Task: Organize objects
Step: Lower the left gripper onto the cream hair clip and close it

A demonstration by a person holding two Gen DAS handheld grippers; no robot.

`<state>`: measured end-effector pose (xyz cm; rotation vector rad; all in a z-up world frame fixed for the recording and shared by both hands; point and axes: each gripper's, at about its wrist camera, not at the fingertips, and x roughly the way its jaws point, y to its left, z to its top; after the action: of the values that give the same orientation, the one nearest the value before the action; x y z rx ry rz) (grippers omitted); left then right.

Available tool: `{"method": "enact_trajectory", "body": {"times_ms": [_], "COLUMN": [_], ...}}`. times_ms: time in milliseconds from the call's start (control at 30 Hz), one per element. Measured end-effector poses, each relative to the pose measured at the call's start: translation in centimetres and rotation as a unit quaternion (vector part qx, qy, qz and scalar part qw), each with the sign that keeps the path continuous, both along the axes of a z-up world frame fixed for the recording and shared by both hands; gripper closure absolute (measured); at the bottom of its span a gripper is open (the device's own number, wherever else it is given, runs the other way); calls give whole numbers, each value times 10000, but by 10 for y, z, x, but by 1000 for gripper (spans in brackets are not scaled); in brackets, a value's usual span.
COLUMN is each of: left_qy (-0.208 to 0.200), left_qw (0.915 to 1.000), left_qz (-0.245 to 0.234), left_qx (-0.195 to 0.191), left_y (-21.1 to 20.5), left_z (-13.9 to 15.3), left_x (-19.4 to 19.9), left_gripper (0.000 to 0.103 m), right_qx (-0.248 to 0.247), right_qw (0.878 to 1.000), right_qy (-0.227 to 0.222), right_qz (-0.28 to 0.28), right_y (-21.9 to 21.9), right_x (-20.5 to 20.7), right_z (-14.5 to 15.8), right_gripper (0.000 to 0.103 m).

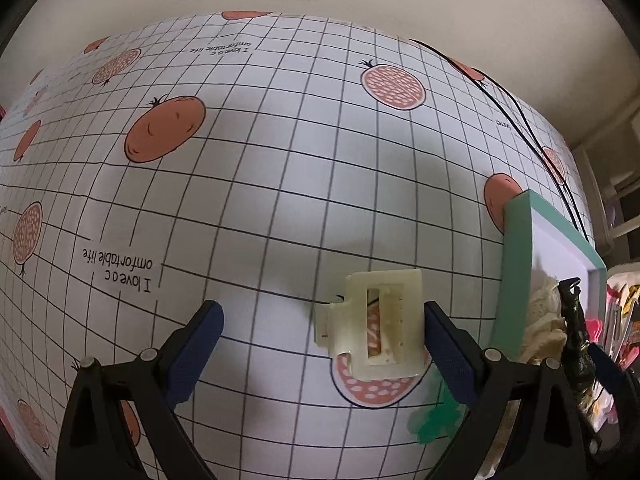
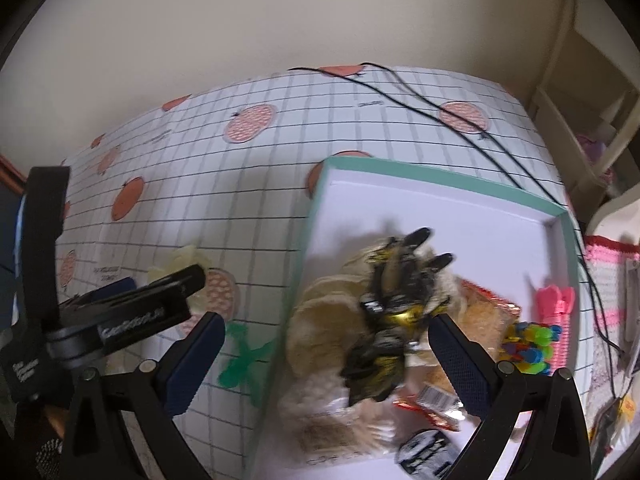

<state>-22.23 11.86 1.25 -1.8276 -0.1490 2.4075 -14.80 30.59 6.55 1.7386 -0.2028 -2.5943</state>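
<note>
The table (image 1: 280, 184) is covered with a white grid cloth with orange fruit. On it are laid a cream hair clip (image 1: 380, 320), a green clip (image 2: 244, 360), a teal box (image 2: 440, 172) and black cords (image 2: 440, 108).

tablecloth (image 1: 280, 184) print: "I love a comfortable life" | left claw (image 2: 132, 300) body: blurred lettering, unreadable

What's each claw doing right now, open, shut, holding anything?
Left claw: open, empty, cream plastic hair clip lying between its fingers on the table.
Right claw: open, empty, above the black-and-gold hair clip in the teal-rimmed box.
</note>
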Motion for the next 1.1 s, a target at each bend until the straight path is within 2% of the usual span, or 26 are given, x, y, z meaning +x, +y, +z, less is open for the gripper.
{"method": "enact_trajectory", "body": {"times_ms": [200, 333, 467, 633, 733, 867, 1000, 1100], "left_qy": [0, 36, 75, 36, 36, 1, -42, -39], "left_qw": [10000, 10000, 9999, 10000, 10000, 9999, 9998, 9999], "left_qz": [5, -26, -98, -10, 77, 133, 171, 148], "left_qx": [-3, -3, -31, 16, 13, 17, -1, -43], "left_y": [-10, -11, -11, -12, -21, -33, -38, -41], "left_z": [0, 0, 2, 0, 1, 3, 5, 5], "left_x": [0, 1, 2, 1, 2, 8, 16, 19], "left_gripper": [11, 14, 20, 21, 21, 21, 22, 28], "right_qx": [139, 192, 496, 285, 150, 112, 27, 56], "right_qw": [9990, 9991, 9981, 9957, 9929, 9921, 9921, 9914], "right_qy": [-95, 39, 146, 366, 273, 66, -161, -270], "right_qz": [405, 367, 346, 804, 1145, 1251, 1241, 1283], "right_y": [-21, -21, -20, -37, -52, -60, -60, -64], "right_x": [-1, 1, 2, 8, 11, 11, 8, 8], "right_z": [-2, 8, 19, 30, 25, 14, 1, -5], "right_gripper": [0, 1, 1, 1, 2, 14, 18, 24]}}
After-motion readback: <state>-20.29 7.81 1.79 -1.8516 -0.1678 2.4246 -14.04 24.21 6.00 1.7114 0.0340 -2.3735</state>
